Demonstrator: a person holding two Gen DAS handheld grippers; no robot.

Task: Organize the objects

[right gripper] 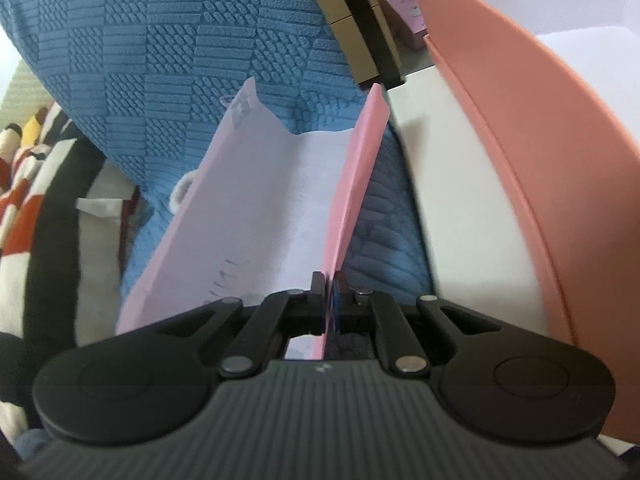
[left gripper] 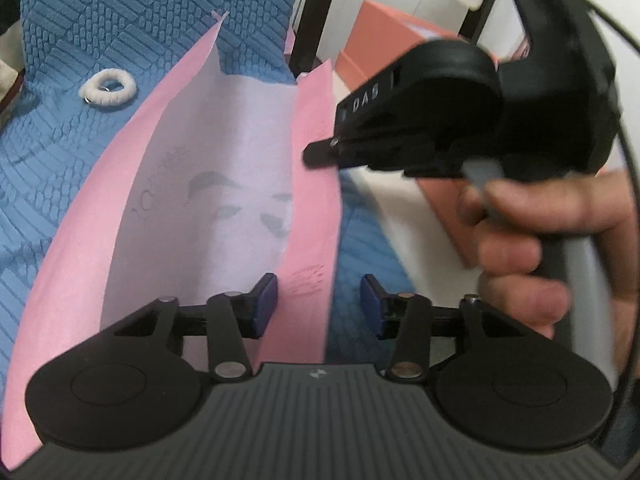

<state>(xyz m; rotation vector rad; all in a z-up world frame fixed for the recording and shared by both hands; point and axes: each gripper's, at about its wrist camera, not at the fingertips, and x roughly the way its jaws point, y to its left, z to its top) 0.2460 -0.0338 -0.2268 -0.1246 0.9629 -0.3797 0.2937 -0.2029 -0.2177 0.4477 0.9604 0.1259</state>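
A pink paper bag (left gripper: 80,240) with a white inside lies open on a blue textured cloth (left gripper: 80,40). My left gripper (left gripper: 319,306) stands open astride the bag's right wall; its blue pads (left gripper: 266,304) do not squeeze it. In the left wrist view, my right gripper (left gripper: 316,156) comes in from the right, held by a person's hand (left gripper: 540,240), its tip at that same wall. From the right wrist view, the right gripper (right gripper: 329,300) is shut on the upright right wall of the pink bag (right gripper: 260,200), which rests on the blue cloth (right gripper: 180,40).
A white fluffy ring (left gripper: 109,87) lies on the cloth left of the bag. A salmon box (right gripper: 540,140) on a white surface (right gripper: 472,220) stands close on the right. Striped fabric (right gripper: 24,220) is at the left. A pink tube (right gripper: 404,4) lies behind.
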